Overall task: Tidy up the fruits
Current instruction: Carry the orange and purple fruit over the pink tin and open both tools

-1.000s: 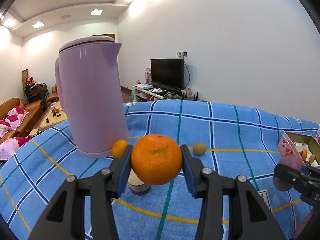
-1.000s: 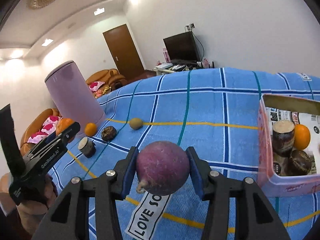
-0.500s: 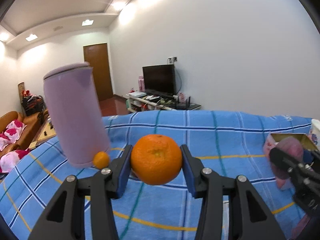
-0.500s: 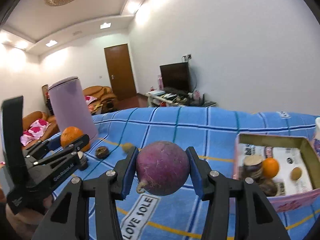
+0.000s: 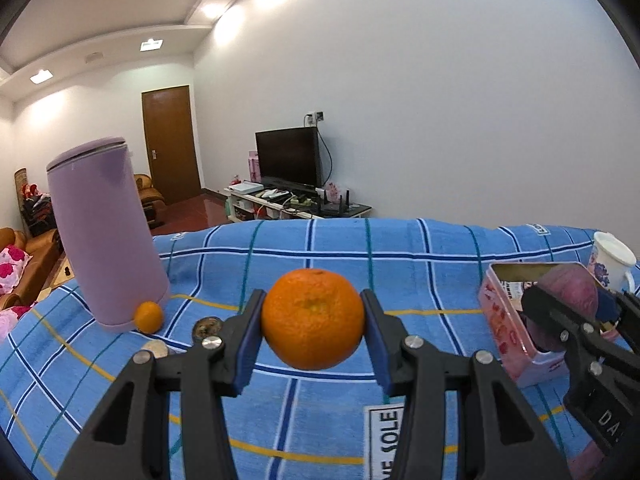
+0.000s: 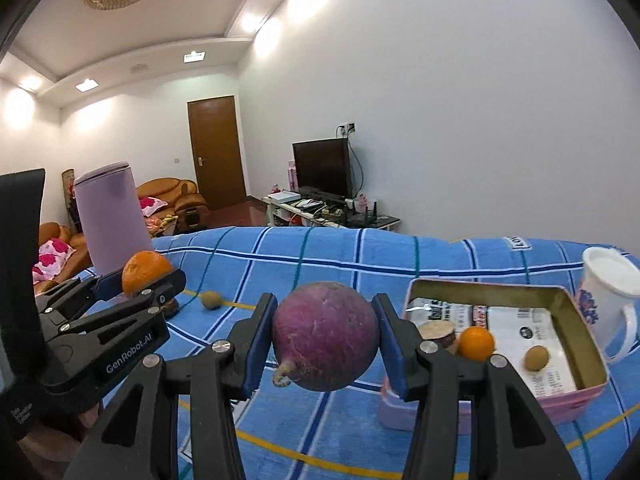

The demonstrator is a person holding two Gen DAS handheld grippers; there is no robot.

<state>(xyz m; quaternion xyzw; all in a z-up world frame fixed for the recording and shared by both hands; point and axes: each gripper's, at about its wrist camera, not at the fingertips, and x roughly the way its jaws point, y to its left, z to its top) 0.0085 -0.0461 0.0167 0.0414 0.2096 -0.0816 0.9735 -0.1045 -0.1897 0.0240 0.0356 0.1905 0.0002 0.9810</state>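
White walls, a recessed ceiling with spotlights, a brown door [image 6: 216, 152] and a dark television [image 5: 289, 158] on a low stand make up the background. Nearer the cameras, a blue checked cloth [image 5: 400, 248] covers the surface.

Left gripper [image 5: 313, 326]: clamped on an orange [image 5: 313, 324], both blue pads pressed against its sides, the fruit held clear above the cloth. In the right wrist view the same gripper appears at the left edge.

Right gripper [image 6: 326, 338]: clamped on a round purple fruit [image 6: 326, 336] with a short stem stub at its lower left, pads against both sides, held above the cloth just left of the pink box [image 6: 576, 398].

Pink box: open-topped, resting on the cloth at the right. Inside lie a small orange [image 6: 476, 343], a small brown fruit [image 6: 536, 358] and a cut brown piece [image 6: 436, 330], partly hidden behind the right gripper. Printed paper lines the bottom.

White mug [image 6: 610, 292]: floral pattern, upright, just beside the far right side of the box.

Lilac kettle [image 5: 106, 236]: upright on the left part of the surface. A small orange fruit [image 5: 148, 316] sits touching its base. A dark round fruit [image 5: 207, 326] lies near it, partly behind the left gripper. Another small brown fruit [image 6: 211, 300] lies on the cloth, well apart from the box.

A white label [image 5: 384, 440] with black lettering is sewn on the cloth below the left gripper.
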